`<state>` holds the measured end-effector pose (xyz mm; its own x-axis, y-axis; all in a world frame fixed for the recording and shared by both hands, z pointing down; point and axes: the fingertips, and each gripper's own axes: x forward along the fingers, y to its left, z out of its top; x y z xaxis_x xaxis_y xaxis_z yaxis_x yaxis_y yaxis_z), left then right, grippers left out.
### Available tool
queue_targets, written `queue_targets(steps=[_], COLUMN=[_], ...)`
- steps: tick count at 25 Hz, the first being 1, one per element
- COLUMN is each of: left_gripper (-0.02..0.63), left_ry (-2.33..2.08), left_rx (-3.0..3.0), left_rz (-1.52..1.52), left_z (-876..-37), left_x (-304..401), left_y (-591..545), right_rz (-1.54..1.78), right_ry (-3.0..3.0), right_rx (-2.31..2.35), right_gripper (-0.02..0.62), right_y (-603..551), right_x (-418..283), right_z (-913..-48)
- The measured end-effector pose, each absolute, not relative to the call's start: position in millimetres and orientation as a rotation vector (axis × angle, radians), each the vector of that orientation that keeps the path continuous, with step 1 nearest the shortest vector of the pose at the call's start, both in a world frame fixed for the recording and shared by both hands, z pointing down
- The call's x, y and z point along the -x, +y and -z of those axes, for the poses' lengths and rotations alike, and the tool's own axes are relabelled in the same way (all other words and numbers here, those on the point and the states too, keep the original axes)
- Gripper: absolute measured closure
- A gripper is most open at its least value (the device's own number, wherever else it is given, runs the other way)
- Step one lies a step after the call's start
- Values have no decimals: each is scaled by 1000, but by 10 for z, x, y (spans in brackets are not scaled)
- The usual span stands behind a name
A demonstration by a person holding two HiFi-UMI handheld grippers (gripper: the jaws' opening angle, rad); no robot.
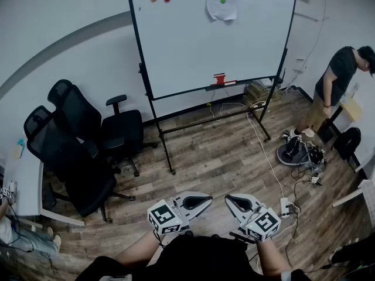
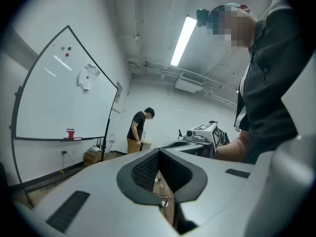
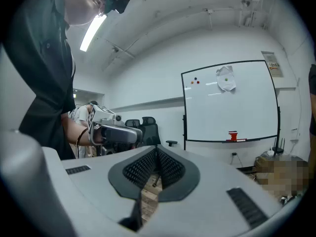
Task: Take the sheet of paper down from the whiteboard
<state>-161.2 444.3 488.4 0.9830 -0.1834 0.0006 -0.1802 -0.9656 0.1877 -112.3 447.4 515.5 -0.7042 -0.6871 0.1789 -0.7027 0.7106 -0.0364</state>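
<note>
risk: yanking sheet from under green magnet point(image 1: 222, 0) likely tears it or drops the magnet; floor cable point(image 1: 266, 154) crosses the approach path | sheet of paper point(image 1: 222, 4): white, crumpled, edges curling, top of whiteboard point(image 1: 199, 51), right of centre | left gripper point(image 1: 206, 199), right gripper point(image 1: 230, 198): both closed, empty, well short of board

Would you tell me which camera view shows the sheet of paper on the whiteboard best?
The head view: the sheet of paper faces the camera high on the whiteboard, its green magnet and crumpled outline clear. The right gripper view shows it frontal but smaller; the left gripper view shows it small and skewed.
</note>
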Motion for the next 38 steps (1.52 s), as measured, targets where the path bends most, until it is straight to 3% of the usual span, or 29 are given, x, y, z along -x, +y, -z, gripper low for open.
queue_targets(steps=[20, 38], left_gripper=[595, 595], left_ry=[-274, -210], left_rx=[-2941, -2847], left_rz=[42, 28], left_z=[-5260, -5422], left_x=[2372, 1477], left_y=[3837, 2901], right_rz=[-30, -103], right_ry=[-2720, -2784], right_rx=[-1354, -1375], right_gripper=[575, 575], right_y=[4055, 2945], right_x=[1584, 726], right_z=[-5199, -5381])
